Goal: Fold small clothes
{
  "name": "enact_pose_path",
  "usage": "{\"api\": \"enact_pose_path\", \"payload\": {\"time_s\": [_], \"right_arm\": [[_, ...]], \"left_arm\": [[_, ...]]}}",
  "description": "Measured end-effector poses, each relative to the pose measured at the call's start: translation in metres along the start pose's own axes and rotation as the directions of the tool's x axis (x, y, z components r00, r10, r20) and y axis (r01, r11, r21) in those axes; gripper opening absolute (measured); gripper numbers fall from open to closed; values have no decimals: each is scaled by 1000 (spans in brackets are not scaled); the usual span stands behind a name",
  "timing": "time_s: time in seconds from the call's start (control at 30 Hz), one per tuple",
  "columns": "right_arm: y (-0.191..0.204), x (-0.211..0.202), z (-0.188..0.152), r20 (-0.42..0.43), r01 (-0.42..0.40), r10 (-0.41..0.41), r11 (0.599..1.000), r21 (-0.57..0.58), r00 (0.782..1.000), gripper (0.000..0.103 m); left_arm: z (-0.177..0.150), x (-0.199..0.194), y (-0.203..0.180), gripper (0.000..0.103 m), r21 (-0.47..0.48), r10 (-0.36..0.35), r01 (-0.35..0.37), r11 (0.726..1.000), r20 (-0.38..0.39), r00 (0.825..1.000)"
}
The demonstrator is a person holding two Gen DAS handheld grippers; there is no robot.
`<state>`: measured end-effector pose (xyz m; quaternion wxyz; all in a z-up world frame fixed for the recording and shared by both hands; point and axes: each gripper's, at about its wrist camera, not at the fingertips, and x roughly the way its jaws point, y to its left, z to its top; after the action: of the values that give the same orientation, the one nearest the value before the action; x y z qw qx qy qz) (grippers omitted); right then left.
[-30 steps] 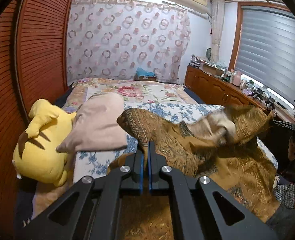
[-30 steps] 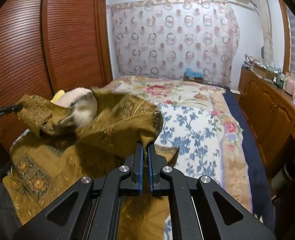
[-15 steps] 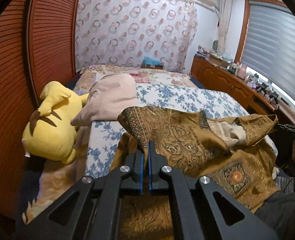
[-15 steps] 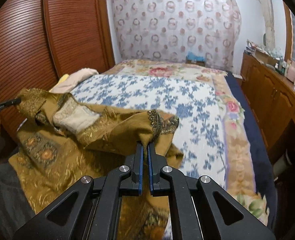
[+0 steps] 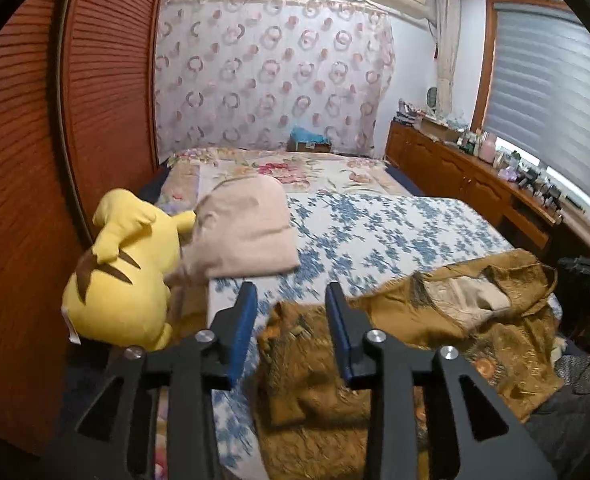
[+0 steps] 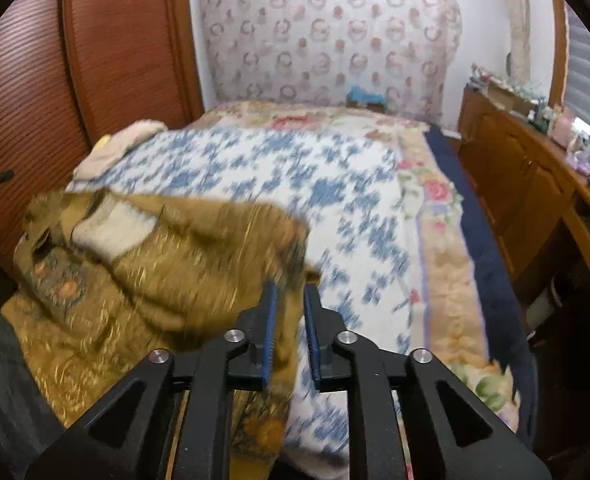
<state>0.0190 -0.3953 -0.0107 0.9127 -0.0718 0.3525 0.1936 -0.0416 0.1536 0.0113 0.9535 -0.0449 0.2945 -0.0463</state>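
Note:
A golden-brown patterned garment (image 5: 435, 336) with a pale lining lies folded over itself on the near part of the bed. My left gripper (image 5: 290, 290) hangs over its near left corner. Its jaws are opening, and the blue pads stand well apart, clear of the cloth below them. In the right wrist view the same garment (image 6: 155, 264) is blurred and spreads to the left. My right gripper (image 6: 290, 288) is at its right edge with the jaws opening. Fabric shows in the narrow gap, but the pads do not press on it.
The blue-flowered bedspread (image 5: 375, 232) stretches beyond the garment. A yellow plush toy (image 5: 123, 280) and a pink pillow (image 5: 247, 232) lie at the bed's left side by the slatted wardrobe doors (image 5: 35, 200). A cluttered wooden sideboard (image 6: 535, 184) runs along the right.
Both grippers were shut on the garment's raised corners. The garment came down onto the bed, both pairs of jaws have parted, and the fabric has dropped out of them.

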Motion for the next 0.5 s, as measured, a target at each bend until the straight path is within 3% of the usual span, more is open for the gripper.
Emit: {"api": "enact_pose_path", "payload": {"time_s": [0.07,0.27,0.5], "right_arm": [[-5,4,10,19,6,-6,1000,-2,1000,23],[-18,44,34,28,11,-12,1000,26,1000,28],[-14,87,42,-9,-15,15,999,30,1000,32]], "left_arm": [[6,12,3,36,15,1,-1,1000,-15,1000],[11,73,14,36,39,12,-8,999,-121,993],[-5,120,9,36,19,-41,47,999,-258,965]]}}
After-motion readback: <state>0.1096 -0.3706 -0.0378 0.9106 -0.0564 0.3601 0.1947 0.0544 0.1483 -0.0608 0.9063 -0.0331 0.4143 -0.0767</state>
